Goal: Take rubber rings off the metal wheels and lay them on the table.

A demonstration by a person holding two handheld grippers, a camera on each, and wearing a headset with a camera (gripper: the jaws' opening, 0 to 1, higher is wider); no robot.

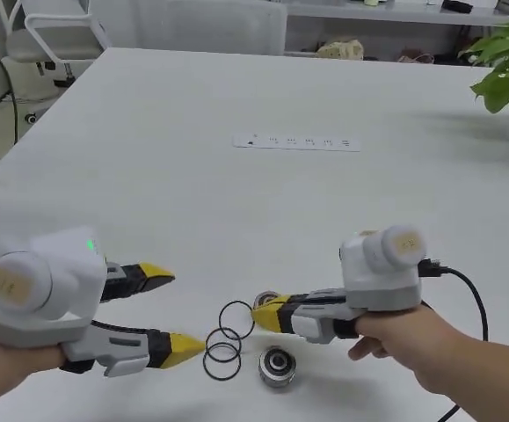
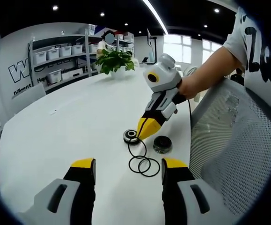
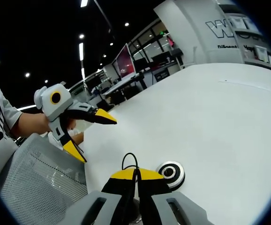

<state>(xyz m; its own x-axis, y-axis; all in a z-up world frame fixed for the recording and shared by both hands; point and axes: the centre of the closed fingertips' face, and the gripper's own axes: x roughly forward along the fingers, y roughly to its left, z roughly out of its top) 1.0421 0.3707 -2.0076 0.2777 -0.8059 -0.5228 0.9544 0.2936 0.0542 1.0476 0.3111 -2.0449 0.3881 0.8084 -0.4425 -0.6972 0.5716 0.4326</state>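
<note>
The right tongs (image 1: 261, 315) are pinched shut on a rubber ring (image 1: 236, 318), and the left tongs (image 1: 175, 312) gape empty. Careful: dragging that ring sideways could nudge the wheel (image 1: 265, 301) and set it rolling.

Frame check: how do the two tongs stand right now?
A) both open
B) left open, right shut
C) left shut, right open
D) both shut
B: the left tongs show a wide gap between their yellow tips, while the right tongs are pressed together and appear to pinch a rubber ring at the tip.
</note>
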